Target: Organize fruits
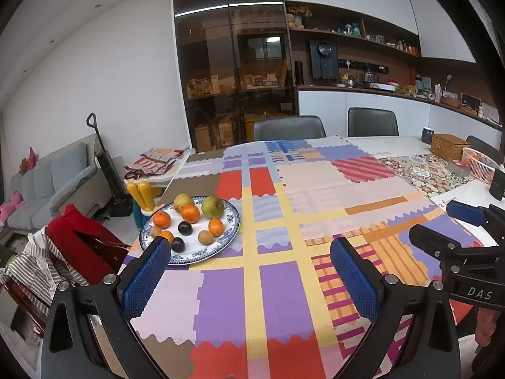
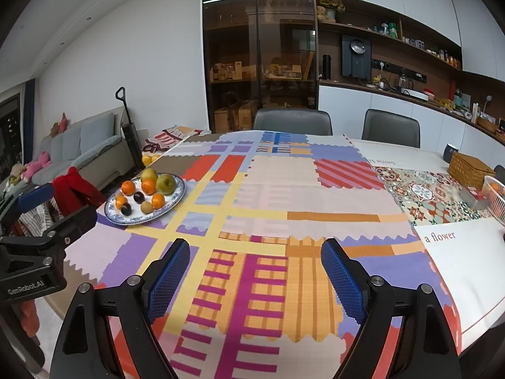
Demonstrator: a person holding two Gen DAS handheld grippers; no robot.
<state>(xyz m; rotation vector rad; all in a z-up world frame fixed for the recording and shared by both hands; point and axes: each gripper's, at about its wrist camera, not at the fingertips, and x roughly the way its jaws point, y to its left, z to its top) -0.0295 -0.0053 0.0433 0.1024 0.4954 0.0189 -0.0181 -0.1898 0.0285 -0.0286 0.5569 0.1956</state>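
Observation:
A blue-and-white plate [image 1: 228, 237] [image 2: 176, 200] sits near the table's left edge and holds several fruits: oranges [image 1: 190, 213] [image 2: 148, 186], green pears [image 1: 212, 207] [image 2: 166, 183], dark plums [image 1: 185, 228] [image 2: 139, 197] and brown kiwis [image 1: 205, 237] [image 2: 146, 207]. My left gripper [image 1: 251, 271] is open and empty, low over the cloth just right of the plate; its left finger covers the plate's near rim. My right gripper [image 2: 255, 274] is open and empty over the cloth, right of the plate and apart from it.
A patchwork cloth [image 1: 284, 208] covers the table. At the far right stand a white wire basket [image 1: 479, 162] [image 2: 495, 199], a wicker box [image 1: 449, 146] [image 2: 470, 165] and a dark mug [image 1: 427, 135]. Chairs stand behind the table; a red-draped chair [image 1: 75, 237] is at its left.

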